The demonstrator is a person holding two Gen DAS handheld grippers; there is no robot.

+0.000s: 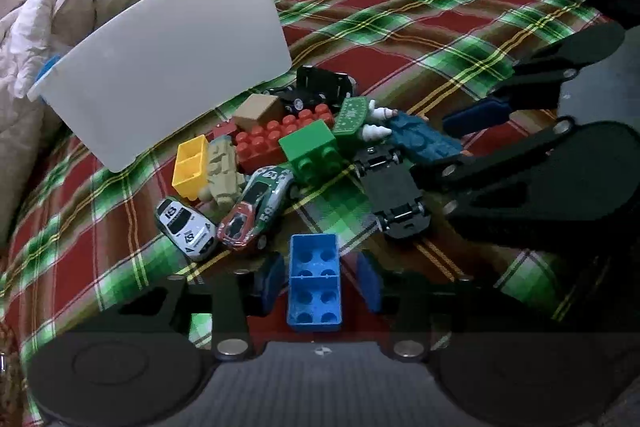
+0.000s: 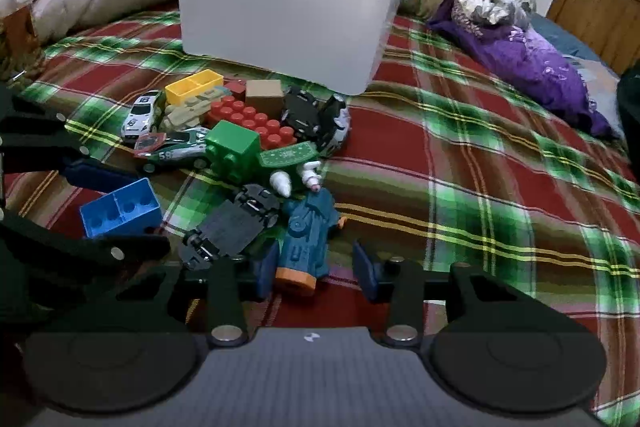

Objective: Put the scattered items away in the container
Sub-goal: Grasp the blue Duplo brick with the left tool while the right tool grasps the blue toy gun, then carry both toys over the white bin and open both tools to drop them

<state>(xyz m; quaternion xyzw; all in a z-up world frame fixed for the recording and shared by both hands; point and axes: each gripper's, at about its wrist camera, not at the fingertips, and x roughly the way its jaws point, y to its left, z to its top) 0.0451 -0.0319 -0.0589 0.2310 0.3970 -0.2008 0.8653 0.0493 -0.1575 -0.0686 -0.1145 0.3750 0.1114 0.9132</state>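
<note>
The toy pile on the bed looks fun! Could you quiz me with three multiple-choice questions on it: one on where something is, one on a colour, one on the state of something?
1. Where is the white bin?
A. On the plaid blanket, behind the toy pile
B. On the floor
C. On top of the red brick

2. What colour is the brick between the left gripper's fingers?
A. Yellow
B. Blue
C. Red

3. How does the black toy car lie?
A. On its wheels
B. Standing on its nose
C. Upside down, underside showing

Answers:
1 A: the bin rests on the plaid blanket, beyond the toys.
2 B: the blue brick lies between the open fingers.
3 C: its flat chassis and axles face up.
</note>
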